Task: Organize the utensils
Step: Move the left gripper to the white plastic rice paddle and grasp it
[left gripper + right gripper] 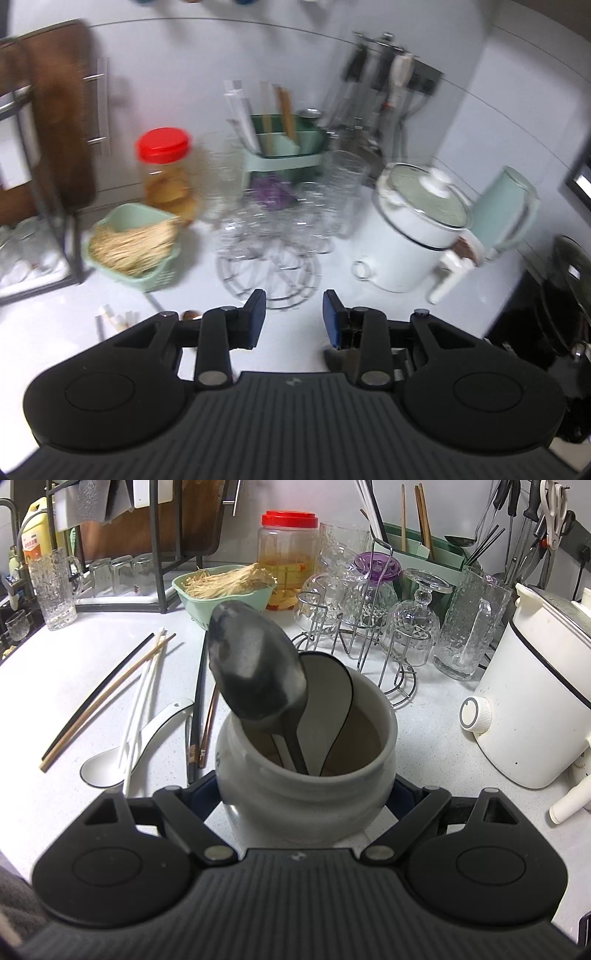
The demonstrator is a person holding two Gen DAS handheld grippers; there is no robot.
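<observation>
Right wrist view first: the white ceramic crock (306, 771) sits clamped between the right gripper (306, 794)'s blue pads, already carrying a dark metal spoon (255, 672) and a white black-rimmed spoon (325, 716) standing bowl-up inside it. So the sorting is part done, and the loose pieces lie just left of the crock on the white counter (436, 738): a white ceramic spoon (125, 753), a pair of white chopsticks (142, 705), a black and a wooden stick (107, 698) crossing them, and a darker pair (201, 709) beside the crock. Over on the left wrist view the picture is smeared, and the left gripper (294, 319) hangs empty, jaws parted, above the counter facing the wire glass rack (273, 258). By my reading it's between picks; next it needs to swing down to those loose pieces, pinch one cleanly off the flat surface, and drop it in the crock.
</observation>
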